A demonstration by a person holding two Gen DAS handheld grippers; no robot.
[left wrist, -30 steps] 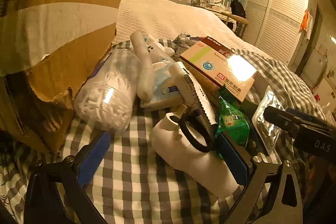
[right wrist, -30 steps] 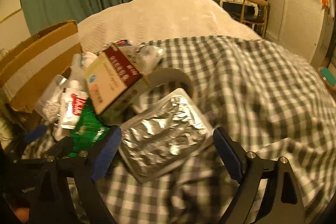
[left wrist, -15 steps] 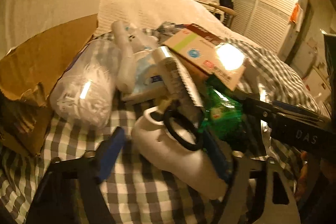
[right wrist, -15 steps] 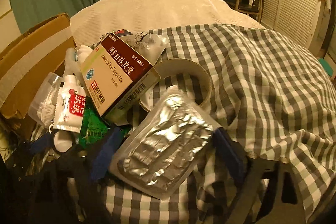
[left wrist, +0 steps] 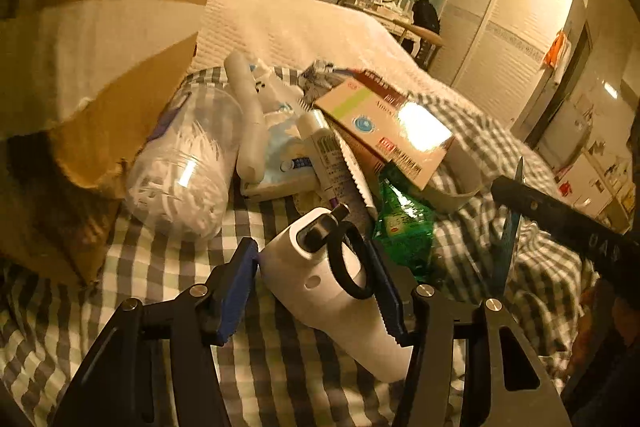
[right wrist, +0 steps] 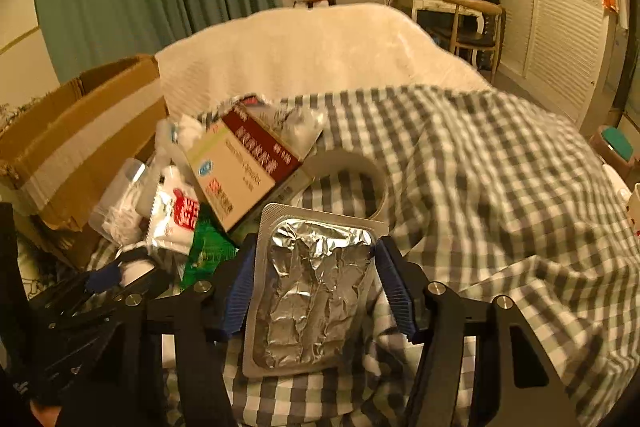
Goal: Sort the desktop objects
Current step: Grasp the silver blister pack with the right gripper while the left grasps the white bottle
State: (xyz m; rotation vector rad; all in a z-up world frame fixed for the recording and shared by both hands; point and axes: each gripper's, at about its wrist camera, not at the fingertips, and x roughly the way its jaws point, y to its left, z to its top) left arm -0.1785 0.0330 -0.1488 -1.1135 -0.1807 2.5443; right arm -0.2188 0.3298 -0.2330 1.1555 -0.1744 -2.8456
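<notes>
My left gripper (left wrist: pixel 314 277) is shut on a white plastic device with a black loop (left wrist: pixel 332 279), which lies on the checked cloth (left wrist: pixel 132 279). My right gripper (right wrist: pixel 314 281) is shut on a silver foil blister pack (right wrist: pixel 310 301), its blue pads touching both long edges. Behind lie a medicine box (left wrist: pixel 384 131), also in the right wrist view (right wrist: pixel 244 171), a green sachet (left wrist: pixel 404 223), a white tube (left wrist: pixel 332 163), a jar of cotton swabs (left wrist: pixel 184 171) and a roll of tape (right wrist: pixel 352 175).
An open cardboard box (left wrist: pixel 92 67) stands at the left, also in the right wrist view (right wrist: pixel 76 135). A white quilt (right wrist: pixel 312 55) covers the bed behind. The right gripper's body (left wrist: pixel 560 223) crosses the left wrist view at right.
My left gripper has closed in on the white device. My right gripper has moved forward and closed on the foil blister pack, which now stands lengthwise between the fingers.
</notes>
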